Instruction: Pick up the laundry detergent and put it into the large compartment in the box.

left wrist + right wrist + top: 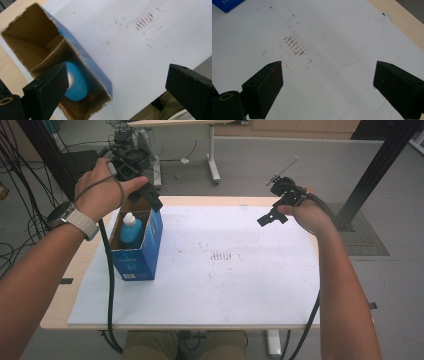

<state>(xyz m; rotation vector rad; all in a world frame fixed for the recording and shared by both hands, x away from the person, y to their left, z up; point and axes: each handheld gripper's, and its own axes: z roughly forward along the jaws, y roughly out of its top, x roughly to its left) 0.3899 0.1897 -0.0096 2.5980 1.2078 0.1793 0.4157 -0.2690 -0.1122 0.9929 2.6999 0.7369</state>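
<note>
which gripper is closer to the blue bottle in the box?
Left. The left gripper hovers open just above the blue bottle in the box; the right gripper is far off across the white mat.

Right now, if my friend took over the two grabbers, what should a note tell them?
Left gripper: open, empty, above the far end of the blue box.
Right gripper: open, empty, raised over the far right part of the white mat.
Things: the box stands open-topped on the mat's left side; the blue bottle with a white cap sits upright inside it.
Done: nothing is gripped at this moment.
Left: probably lower the left gripper into the box, take the bottle by its neck and lift it out; the right gripper could steady the box.
</note>
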